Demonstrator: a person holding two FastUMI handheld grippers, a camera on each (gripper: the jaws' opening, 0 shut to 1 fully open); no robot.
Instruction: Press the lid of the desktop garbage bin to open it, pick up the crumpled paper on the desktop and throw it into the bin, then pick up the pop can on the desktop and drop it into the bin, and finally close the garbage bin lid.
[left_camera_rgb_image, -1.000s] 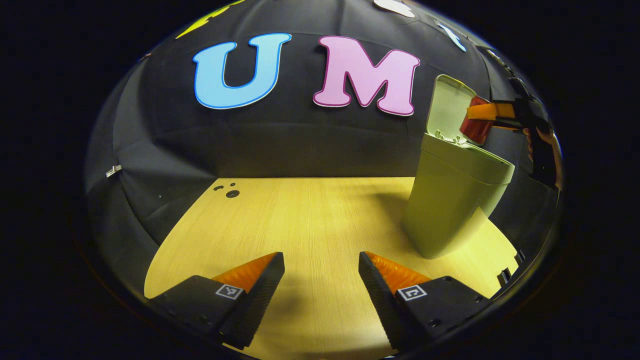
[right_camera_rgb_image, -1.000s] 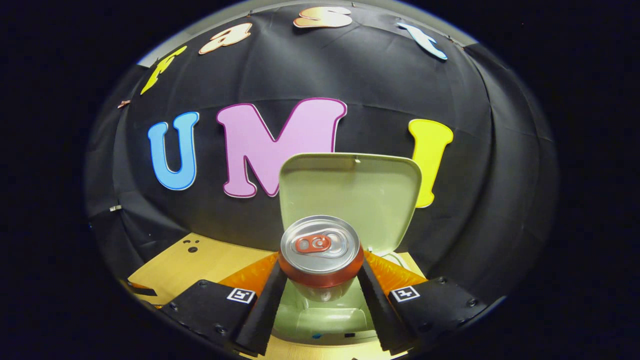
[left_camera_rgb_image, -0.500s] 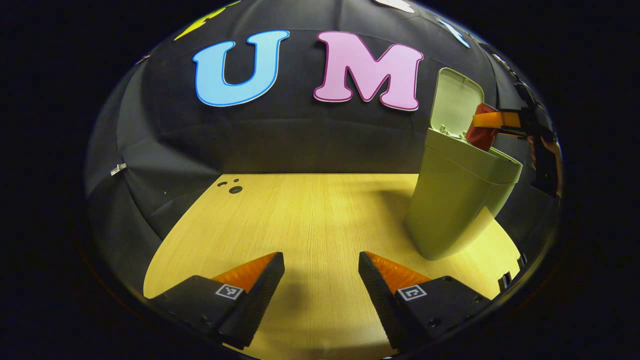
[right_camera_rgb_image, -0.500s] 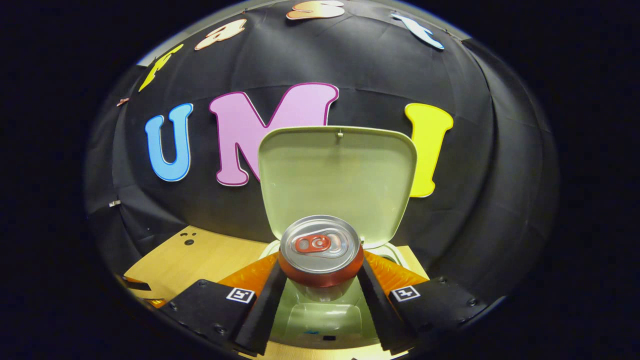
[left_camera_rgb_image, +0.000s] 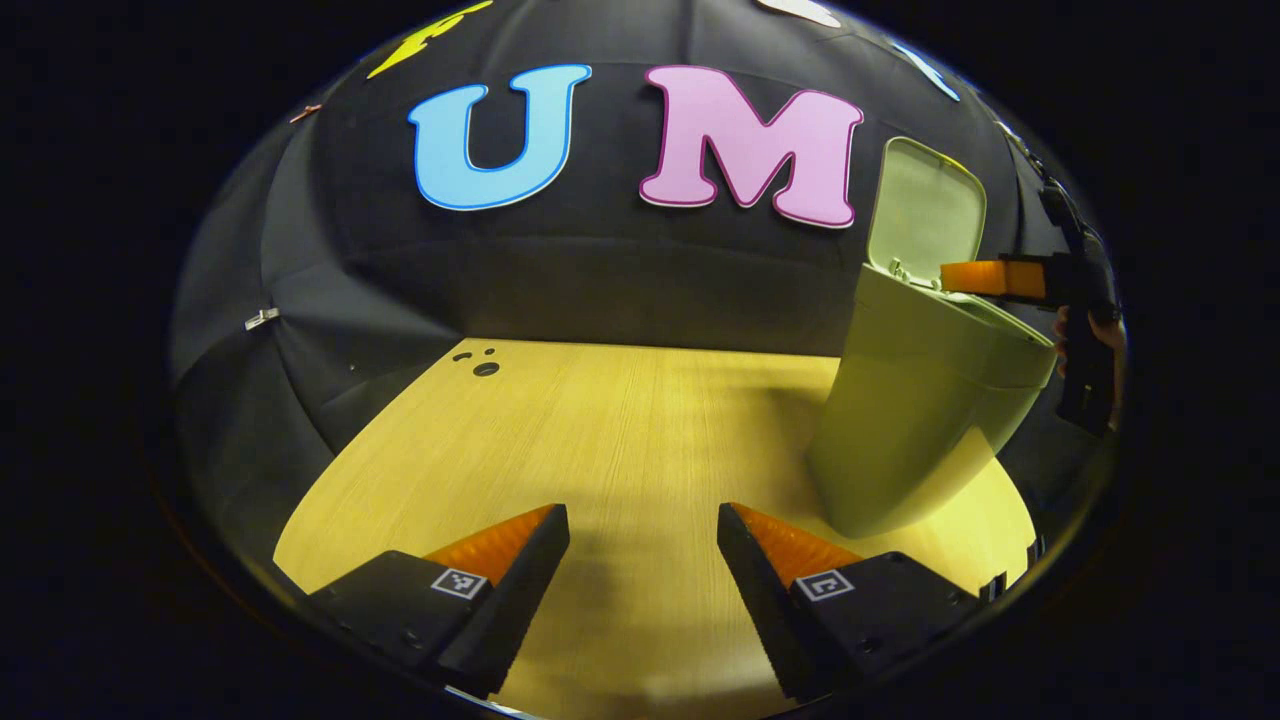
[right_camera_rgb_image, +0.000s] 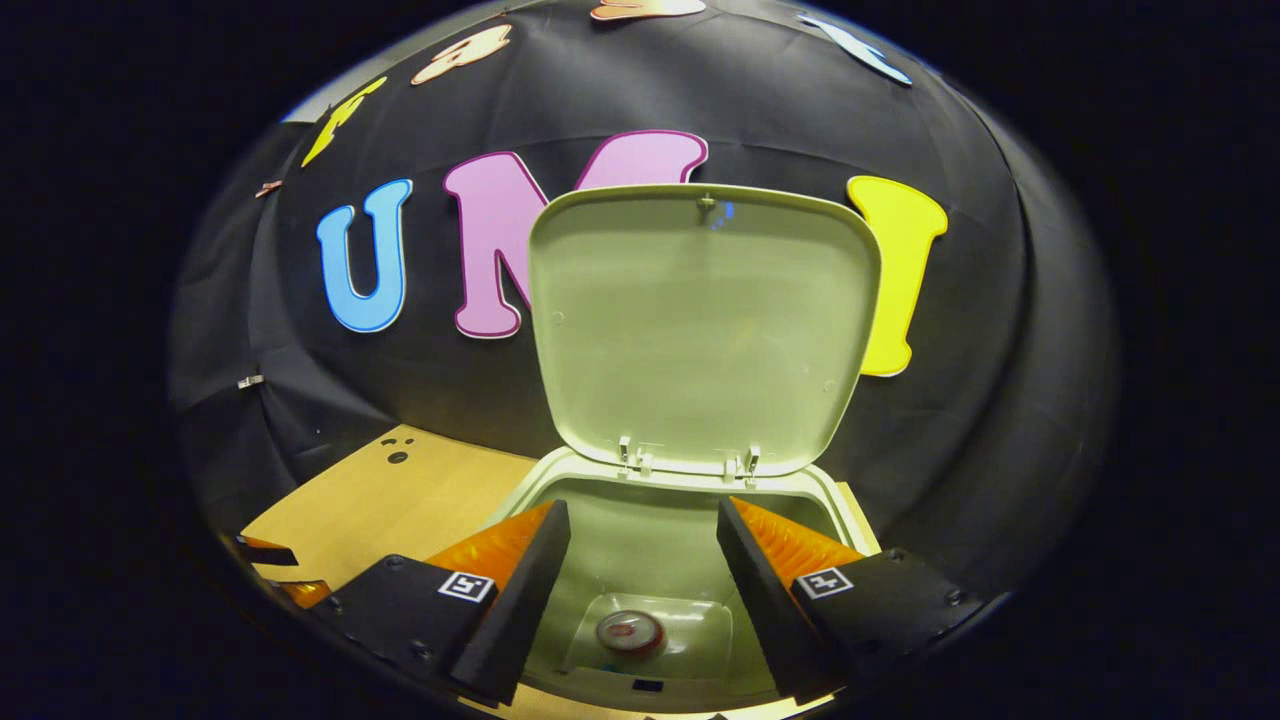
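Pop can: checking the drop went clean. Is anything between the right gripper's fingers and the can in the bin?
Nothing: in the right gripper view, the open right gripper hangs over the bin, pop can at the bottom.

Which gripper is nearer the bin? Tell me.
Right. The right gripper hangs open right over the open bin; the left gripper sits low over the table, off to the bin's side.

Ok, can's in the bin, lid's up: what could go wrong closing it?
The right gripper hangs open right over the bin's mouth, close in front of the upright lid; swinging the lid down could trap its fingers. The bin stands near the table edge, so a hard push may shove it. The pop can lies at the bottom.
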